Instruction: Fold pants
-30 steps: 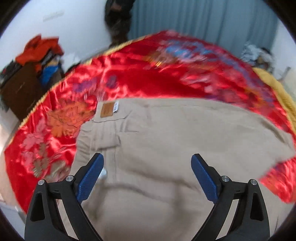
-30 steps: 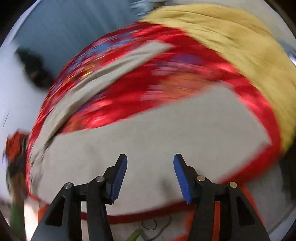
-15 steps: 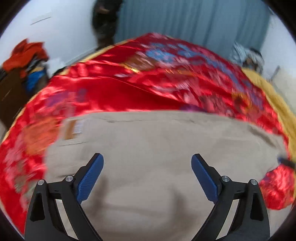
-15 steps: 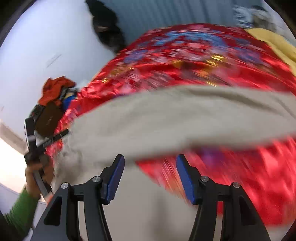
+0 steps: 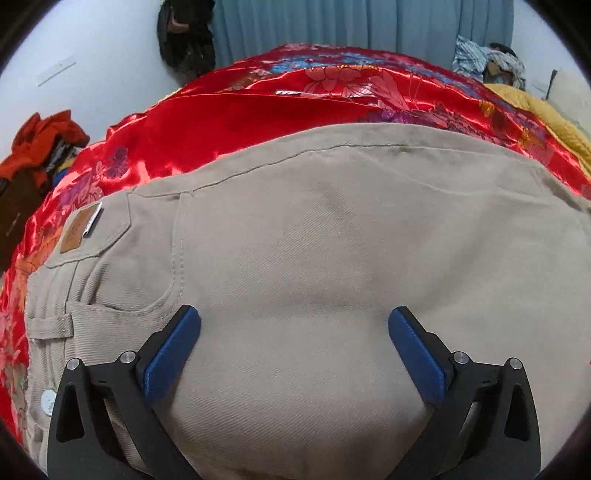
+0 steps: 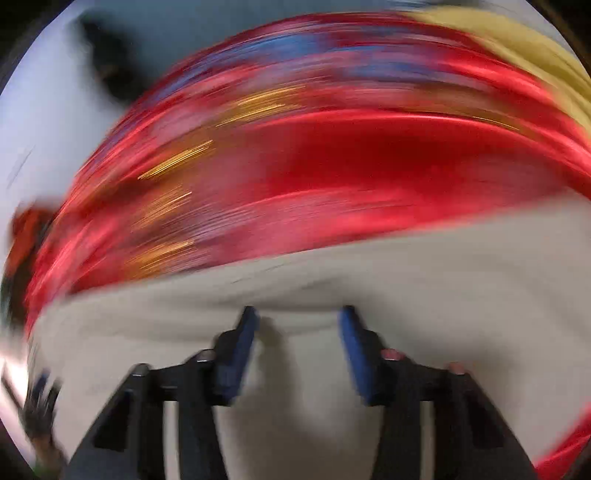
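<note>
Left wrist view: left claw (image 5: 293, 341) gaping wide, empty, over khaki pants (image 5: 332, 258) spread on red bedspread (image 5: 240, 122). Right claw (image 6: 297, 334) has been narrowing, nothing pinched. Grab doubled edges squarely.

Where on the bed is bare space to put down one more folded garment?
Free: the red cover beyond the pants, toward the curtain, and a narrower strip left of the waistband. Crowded: the near half, under the pants, and the far right corner, with a yellow blanket and loose clothes.
</note>
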`<move>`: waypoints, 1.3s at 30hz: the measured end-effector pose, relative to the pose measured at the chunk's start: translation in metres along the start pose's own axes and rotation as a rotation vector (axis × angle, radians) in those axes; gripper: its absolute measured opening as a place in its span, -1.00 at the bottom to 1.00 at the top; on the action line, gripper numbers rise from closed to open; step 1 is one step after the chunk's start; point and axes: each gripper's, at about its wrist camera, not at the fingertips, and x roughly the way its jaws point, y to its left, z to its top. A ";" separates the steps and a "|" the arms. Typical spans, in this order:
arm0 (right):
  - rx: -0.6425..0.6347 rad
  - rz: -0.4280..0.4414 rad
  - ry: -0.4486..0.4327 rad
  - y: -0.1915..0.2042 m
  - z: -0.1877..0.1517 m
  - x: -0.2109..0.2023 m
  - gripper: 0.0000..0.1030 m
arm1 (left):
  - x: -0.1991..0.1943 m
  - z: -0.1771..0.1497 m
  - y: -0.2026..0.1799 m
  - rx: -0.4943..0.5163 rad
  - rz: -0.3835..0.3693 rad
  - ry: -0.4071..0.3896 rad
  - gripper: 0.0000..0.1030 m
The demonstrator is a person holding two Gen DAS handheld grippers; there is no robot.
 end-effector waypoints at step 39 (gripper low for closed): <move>0.183 0.050 -0.404 -0.091 -0.404 -0.279 0.13 | -0.120 -0.033 -0.013 -0.045 -0.068 0.037 0.97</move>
